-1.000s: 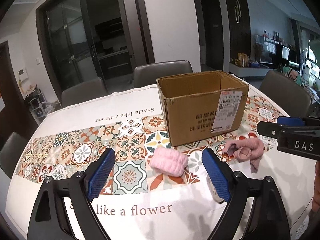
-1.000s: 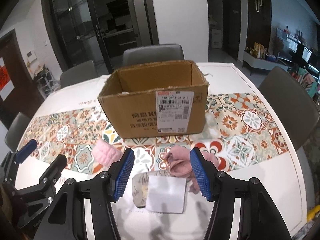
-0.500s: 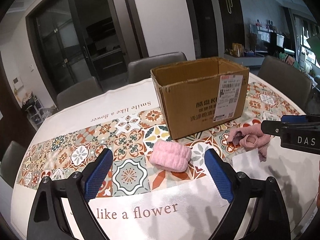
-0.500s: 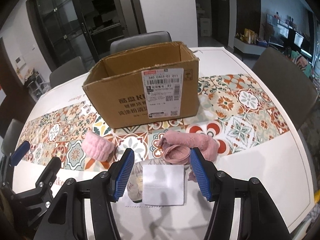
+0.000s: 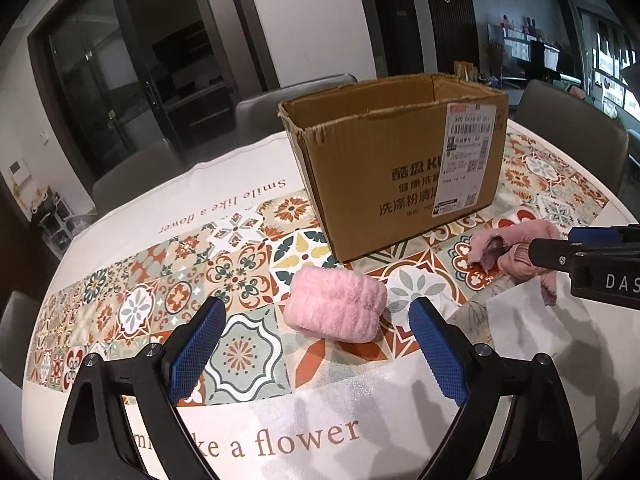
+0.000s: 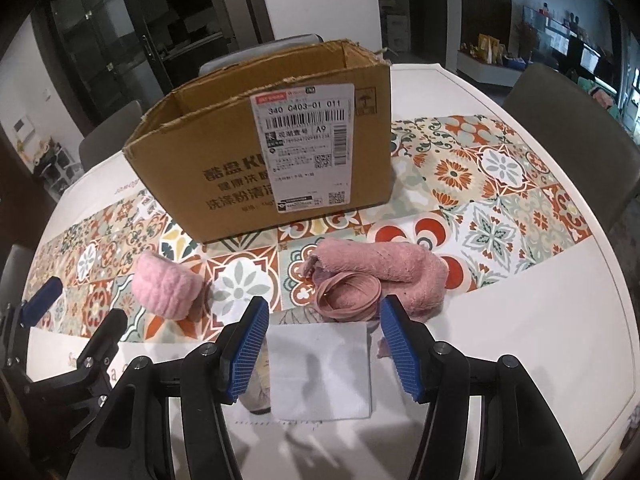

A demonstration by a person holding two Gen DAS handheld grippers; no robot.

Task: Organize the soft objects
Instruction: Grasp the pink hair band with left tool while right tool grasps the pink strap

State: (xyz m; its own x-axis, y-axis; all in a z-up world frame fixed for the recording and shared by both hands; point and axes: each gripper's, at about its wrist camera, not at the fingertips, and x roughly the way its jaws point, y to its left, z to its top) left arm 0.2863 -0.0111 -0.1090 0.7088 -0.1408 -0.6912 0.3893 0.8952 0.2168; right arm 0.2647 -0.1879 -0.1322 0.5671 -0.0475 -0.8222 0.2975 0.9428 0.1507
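nothing boxed yet

the left hand-held gripper point(image 5: 314, 336) stood apart and empty before the fluffy pink band point(image 5: 335, 304); the right hand-held gripper point(image 6: 322, 340) gaped over the dusty-pink cloth point(image 6: 384, 276). both soft things lay on the table point(image 6: 560, 320), outside the cardboard box point(image 6: 264, 152).

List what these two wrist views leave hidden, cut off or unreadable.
- Box floor: both views, hidden by its front wall.
- Printed pouch: right view, mostly under the white sheet.
- Left gripper: right view, cut off by the edge.
- Label small print: too small in both views.
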